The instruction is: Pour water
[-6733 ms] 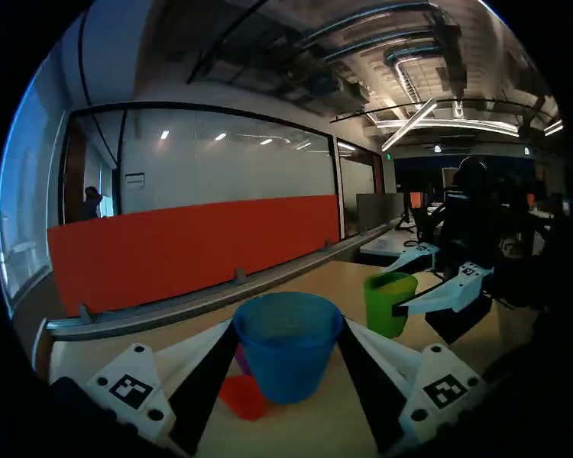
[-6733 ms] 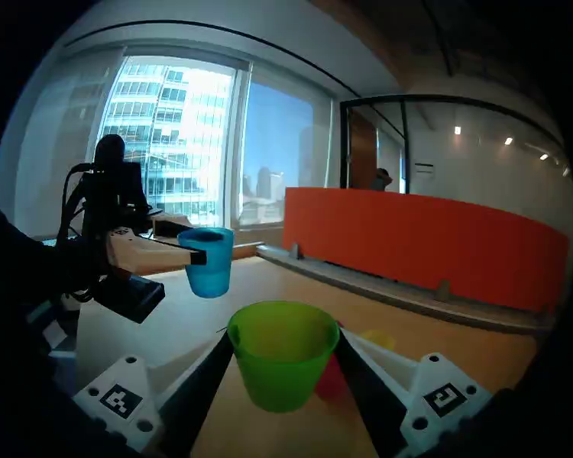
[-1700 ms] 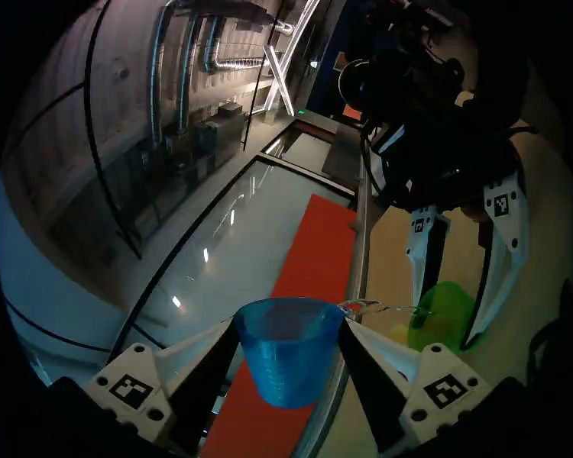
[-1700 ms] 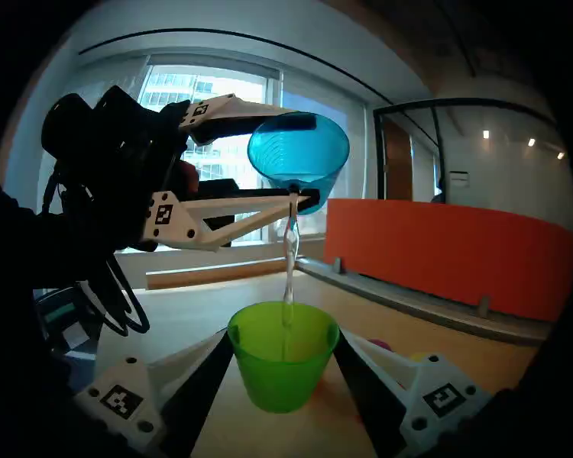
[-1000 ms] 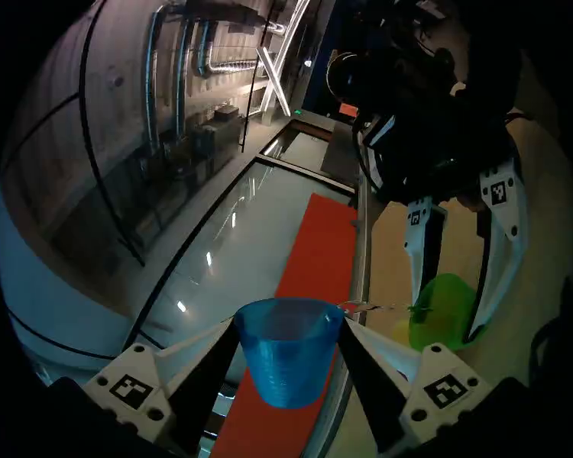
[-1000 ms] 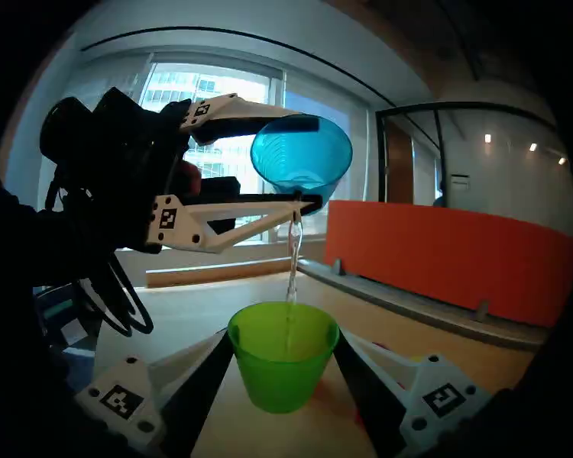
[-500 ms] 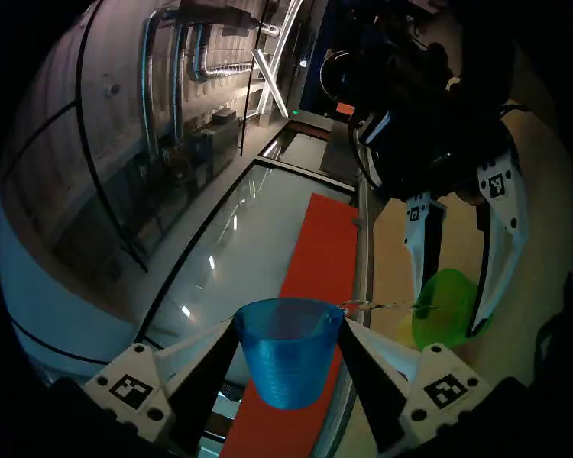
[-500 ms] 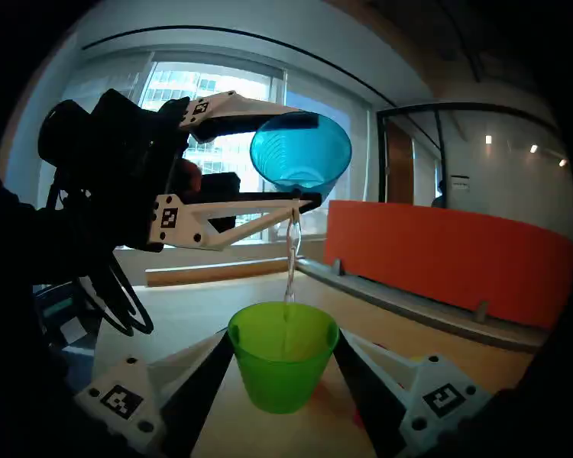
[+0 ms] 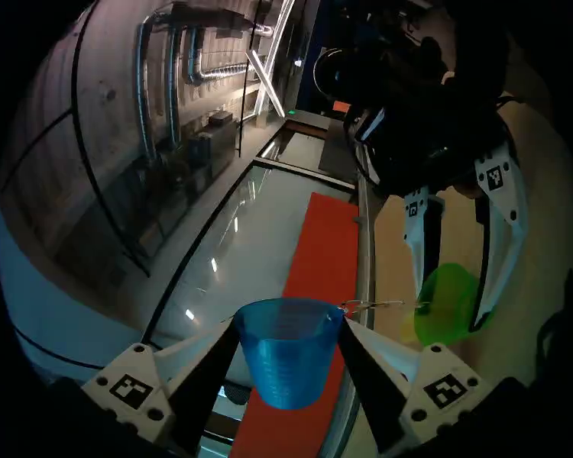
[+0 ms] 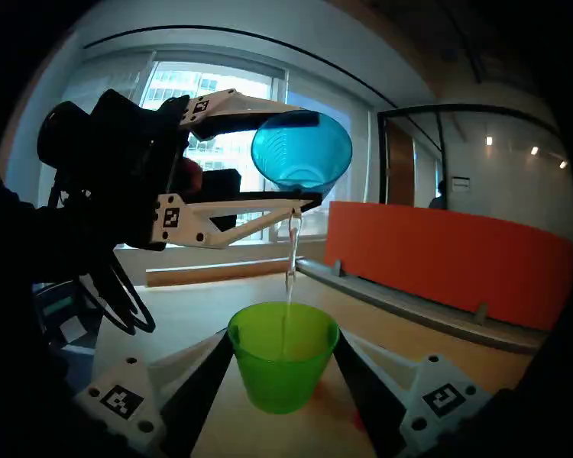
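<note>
My left gripper (image 9: 289, 359) is shut on a translucent blue cup (image 9: 289, 359), tipped over on its side. In the right gripper view that blue cup (image 10: 301, 157) hangs above, mouth toward the camera, between the left gripper's white fingers (image 10: 233, 217). A thin stream of water (image 10: 289, 256) falls from its rim into the green cup (image 10: 283, 362). My right gripper (image 10: 283, 370) is shut on this upright green cup. In the left gripper view the green cup (image 9: 445, 304) sits lower right between the right gripper's fingers (image 9: 500, 244), with the stream (image 9: 378, 304) reaching it.
A wooden table (image 10: 202, 313) lies under both cups. An orange partition (image 10: 454, 256) runs along its far side, with glass walls and windows behind. Small red and yellow things peek out behind the green cup (image 10: 317, 391). A dark sleeve and cables (image 10: 95, 252) are at left.
Over 6.7 s the blue cup went from upright beside the green cup to raised and tipped above it, pouring. In the last second the tilt grew slightly; the stream keeps flowing.
</note>
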The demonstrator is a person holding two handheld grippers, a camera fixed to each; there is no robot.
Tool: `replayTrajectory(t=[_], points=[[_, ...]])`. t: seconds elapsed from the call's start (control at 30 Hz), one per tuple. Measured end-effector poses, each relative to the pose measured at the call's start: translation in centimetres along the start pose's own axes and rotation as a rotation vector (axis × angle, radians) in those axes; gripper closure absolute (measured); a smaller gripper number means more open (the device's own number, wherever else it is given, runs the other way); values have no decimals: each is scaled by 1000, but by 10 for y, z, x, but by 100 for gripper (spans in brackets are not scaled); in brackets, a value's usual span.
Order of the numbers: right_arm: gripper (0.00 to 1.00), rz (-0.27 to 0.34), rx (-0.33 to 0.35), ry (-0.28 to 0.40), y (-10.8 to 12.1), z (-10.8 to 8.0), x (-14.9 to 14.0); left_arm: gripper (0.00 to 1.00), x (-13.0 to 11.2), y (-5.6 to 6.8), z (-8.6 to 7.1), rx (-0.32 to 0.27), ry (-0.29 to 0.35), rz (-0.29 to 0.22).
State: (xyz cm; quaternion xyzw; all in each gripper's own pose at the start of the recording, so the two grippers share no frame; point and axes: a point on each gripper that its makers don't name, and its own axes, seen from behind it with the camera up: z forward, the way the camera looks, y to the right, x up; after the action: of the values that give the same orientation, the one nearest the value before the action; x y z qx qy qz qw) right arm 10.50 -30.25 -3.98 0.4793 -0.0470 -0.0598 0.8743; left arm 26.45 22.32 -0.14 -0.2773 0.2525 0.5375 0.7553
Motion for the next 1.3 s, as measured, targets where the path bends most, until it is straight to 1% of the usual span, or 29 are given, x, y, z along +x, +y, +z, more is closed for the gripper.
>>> replayTrajectory(t=[0.57, 1.07, 1.3], points=[[9, -13, -1, 0, 0, -1, 3, 13, 4, -7, 1, 6, 6, 45], [9, -22, -3, 1, 0, -1, 5, 13, 6, -9, 1, 8, 10, 84], [9, -24, -4, 1, 1, 1, 5, 13, 7, -6, 1, 8, 14, 104]])
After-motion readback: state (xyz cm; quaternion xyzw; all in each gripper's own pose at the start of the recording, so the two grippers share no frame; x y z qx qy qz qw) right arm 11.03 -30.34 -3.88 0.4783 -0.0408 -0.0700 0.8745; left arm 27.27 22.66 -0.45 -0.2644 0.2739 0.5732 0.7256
